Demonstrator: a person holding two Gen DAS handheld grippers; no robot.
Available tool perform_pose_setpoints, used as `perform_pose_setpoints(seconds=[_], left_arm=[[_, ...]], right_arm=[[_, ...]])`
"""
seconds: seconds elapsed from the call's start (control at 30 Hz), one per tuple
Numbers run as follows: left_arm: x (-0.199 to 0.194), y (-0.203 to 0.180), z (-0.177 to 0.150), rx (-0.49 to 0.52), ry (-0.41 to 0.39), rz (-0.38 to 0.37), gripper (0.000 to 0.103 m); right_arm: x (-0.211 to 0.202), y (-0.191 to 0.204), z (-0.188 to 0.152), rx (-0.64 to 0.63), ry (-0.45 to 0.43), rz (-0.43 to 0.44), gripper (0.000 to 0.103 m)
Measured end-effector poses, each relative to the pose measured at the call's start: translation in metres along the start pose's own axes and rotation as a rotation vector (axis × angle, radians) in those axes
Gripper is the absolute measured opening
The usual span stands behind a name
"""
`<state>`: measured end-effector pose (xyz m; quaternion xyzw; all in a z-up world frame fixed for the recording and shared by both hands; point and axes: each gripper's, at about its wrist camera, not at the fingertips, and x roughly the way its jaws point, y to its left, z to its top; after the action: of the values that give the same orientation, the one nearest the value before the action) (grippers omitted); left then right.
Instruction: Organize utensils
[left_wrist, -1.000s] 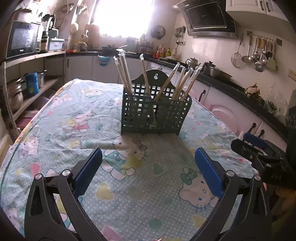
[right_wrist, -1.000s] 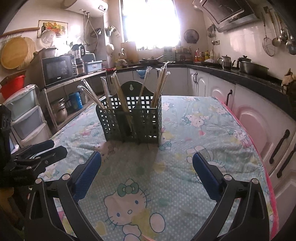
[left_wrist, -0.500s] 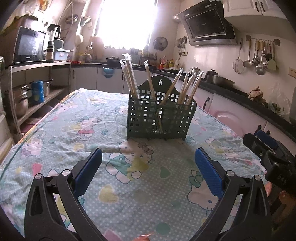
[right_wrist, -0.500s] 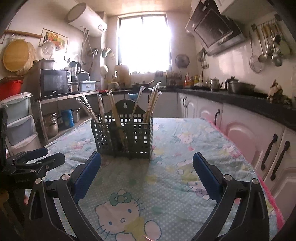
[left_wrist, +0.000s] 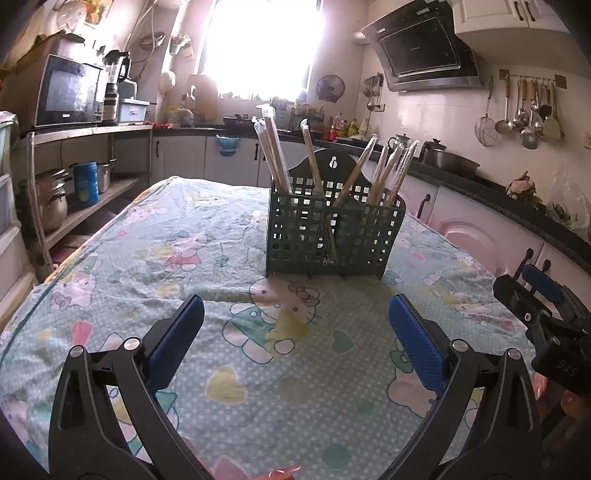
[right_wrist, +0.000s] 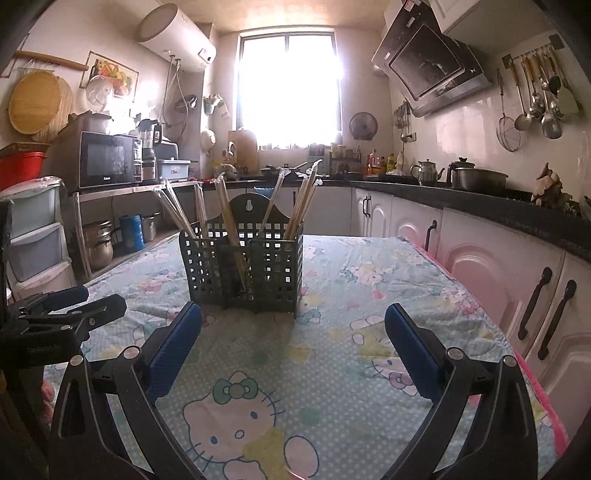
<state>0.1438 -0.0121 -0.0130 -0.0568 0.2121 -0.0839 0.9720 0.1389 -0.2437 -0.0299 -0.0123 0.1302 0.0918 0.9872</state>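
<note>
Ahead of both claws: a green holder (left_wrist: 334, 229) stands upright on the table (left_wrist: 122, 266), full of wrapped chopsticks (left_wrist: 275, 151).
Left claw (left_wrist: 295, 339): jaws spread wide, nothing between the blue pads (left_wrist: 415, 343); it hovers over the patterned cloth.
Right claw (right_wrist: 293, 338): jaws also spread wide and empty, low over the cloth.
Holder from the left claw: straight ahead, slightly right of centre, well apart from the pads.
Holder from the right claw: ahead and a little left of centre, nearer than in the left view, not touching.
Chopsticks: they lean out of several compartments, tips fanning left and right; which sticks sit in which compartment cannot be told.
Change since a second ago: both cameras tip upward, so more wall and window show, and the holder sits lower in the right view; the jaws keep the same spread.
Beside the left claw: the right claw shows at the right edge, with fingers (left_wrist: 543, 384) of a hand below it.
</note>
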Motion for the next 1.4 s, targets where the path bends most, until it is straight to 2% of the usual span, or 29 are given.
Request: perform_pose_setpoints(seconds=[1.4], left_arm=[[0.0034,0.0034,-0.001,-0.01,0.012,0.002,0.092]], right_arm=[[0.0016,0.0019,-0.0008,0.011,0.013,-0.002,0.097]])
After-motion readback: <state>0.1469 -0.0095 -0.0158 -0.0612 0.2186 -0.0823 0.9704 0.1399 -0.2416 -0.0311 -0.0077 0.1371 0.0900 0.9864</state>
